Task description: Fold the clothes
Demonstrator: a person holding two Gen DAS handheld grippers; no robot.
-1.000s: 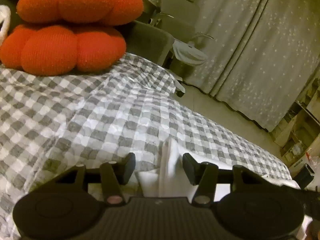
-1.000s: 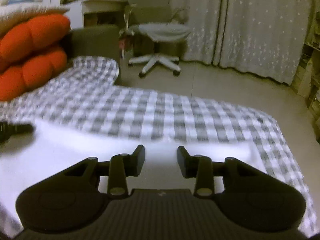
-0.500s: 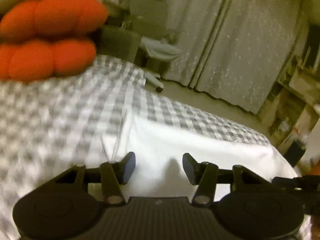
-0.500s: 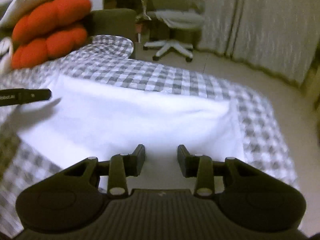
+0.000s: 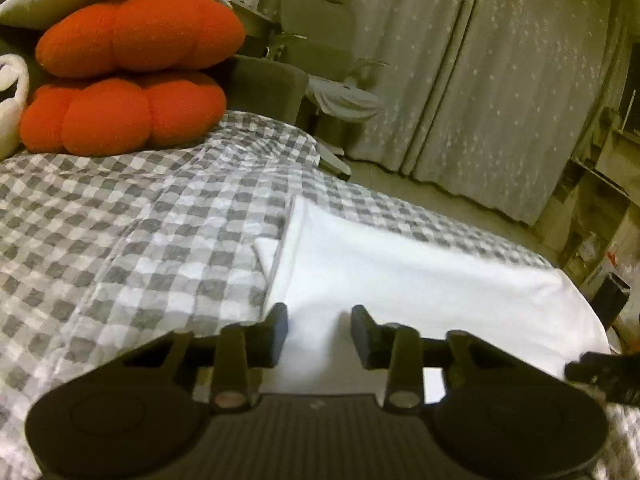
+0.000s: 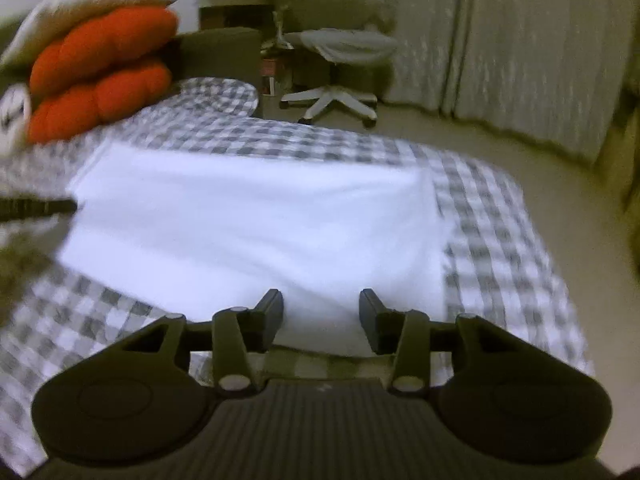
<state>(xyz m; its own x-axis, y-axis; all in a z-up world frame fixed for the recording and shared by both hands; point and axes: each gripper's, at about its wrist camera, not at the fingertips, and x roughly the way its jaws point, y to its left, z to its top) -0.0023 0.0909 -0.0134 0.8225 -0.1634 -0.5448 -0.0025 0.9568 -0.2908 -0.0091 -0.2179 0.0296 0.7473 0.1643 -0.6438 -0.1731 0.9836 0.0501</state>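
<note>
Garment: white cloth (image 6: pixel 256 216) lies flat on the checked bed (image 5: pixel 120 240), a broad rectangle with straight edges; exact type cannot be told.
Left tool: left tool (image 5: pixel 319 330) released, jaws spread, nothing between them; hovers at the garment's left near corner. Its tip shows in the right view as a dark bar at the cloth's left edge.
Right tool: right tool (image 6: pixel 320 316) also released, jaws apart, empty, over the near hem towards the right side.
Garment look: smooth top face, no big wrinkles; left edge shows stacked layers and a small flap (image 5: pixel 266 248) poking out from under it, so it already seems doubled at least once. Far right corner is rounded and soft. Right view is motion-blurred.
Stage: fits either a fold just laid down or a pause ahead of another one; pictures do not settle which.
Risk 1: a pinch taking only the top layer would peel the stack apart and skew the edges.
Risk 2: jaws catching the bedcover with the hem would drag the checked fabric and rumple the garment.
Risk 3: uneven lift between the two tools would slant any new crease.
Surroundings: orange cushions (image 5: pixel 128 76) stacked at the head of the bed, office chair (image 6: pixel 340 68) and curtains (image 5: pixel 500 80) beyond; all well apart from the cloth.
</note>
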